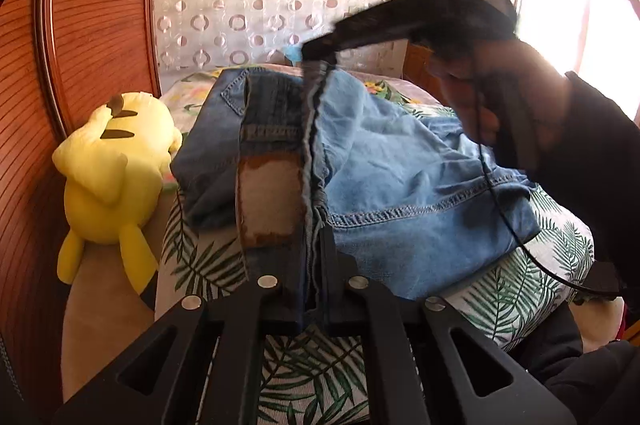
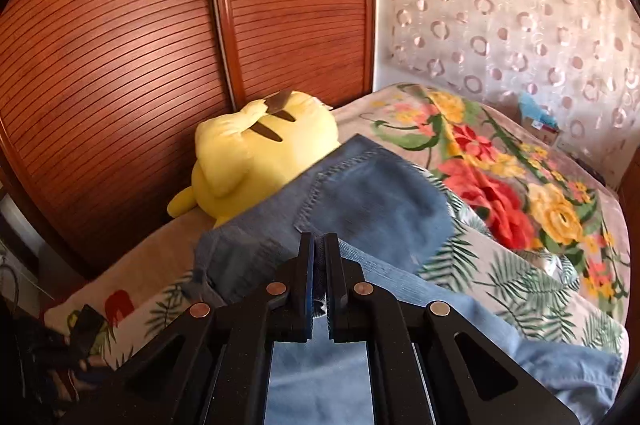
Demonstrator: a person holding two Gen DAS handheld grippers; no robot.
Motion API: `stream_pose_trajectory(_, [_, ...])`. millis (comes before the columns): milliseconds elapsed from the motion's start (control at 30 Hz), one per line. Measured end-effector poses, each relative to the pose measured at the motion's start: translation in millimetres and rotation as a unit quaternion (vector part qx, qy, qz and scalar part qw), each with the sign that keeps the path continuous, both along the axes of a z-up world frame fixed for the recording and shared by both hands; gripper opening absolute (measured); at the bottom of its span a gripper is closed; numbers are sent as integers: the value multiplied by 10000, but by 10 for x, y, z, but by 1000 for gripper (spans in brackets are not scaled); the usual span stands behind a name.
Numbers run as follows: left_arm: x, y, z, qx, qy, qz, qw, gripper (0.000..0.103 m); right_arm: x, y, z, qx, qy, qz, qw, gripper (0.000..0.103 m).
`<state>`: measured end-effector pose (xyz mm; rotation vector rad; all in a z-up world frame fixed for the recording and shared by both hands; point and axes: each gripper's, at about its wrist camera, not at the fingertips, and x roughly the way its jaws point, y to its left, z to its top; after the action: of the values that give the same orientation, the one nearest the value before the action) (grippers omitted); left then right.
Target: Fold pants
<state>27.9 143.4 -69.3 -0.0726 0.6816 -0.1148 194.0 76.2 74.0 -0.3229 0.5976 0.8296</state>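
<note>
Left tongs (image 1: 314, 249) and right tongs (image 2: 320, 245) both clamped on jeans (image 1: 400, 161) over the bed (image 2: 520, 225).

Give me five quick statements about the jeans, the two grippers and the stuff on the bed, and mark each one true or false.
1. The left gripper is shut on the jeans. True.
2. The right gripper hangs open, clear of any cloth. False: its fingers are closed with denim pinched between them.
3. A yellow plush toy lies beside the jeans, next to the wooden wardrobe doors. True.
4. The jeans hang on a hook on the wardrobe doors. False: they lie on the bed, over its leaf-print cover.
5. The plush toy sits on top of the jeans. False: it lies at their side, by the bed's edge.
</note>
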Motion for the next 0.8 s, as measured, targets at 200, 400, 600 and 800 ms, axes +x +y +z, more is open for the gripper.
stream_pose_trajectory(200, [-16, 25, -39, -31, 64, -8, 10000, 7, 19, 219, -81, -90, -71, 21, 9999, 5])
stream_pose_trajectory(400, [-39, 42, -27, 0, 52, 12, 10000, 7, -45, 194, -80, -77, -166, 1, 9998, 26])
stream_pose_trajectory(600, [-64, 48, 39, 62, -16, 50, 10000, 7, -149, -217, 5, 103, -303, -69, 9995, 36])
stream_pose_trajectory(800, [-69, 45, 148, 111, -80, 136, 9998, 8, -321, -894, -44, 92, -371, -352, 9986, 39])
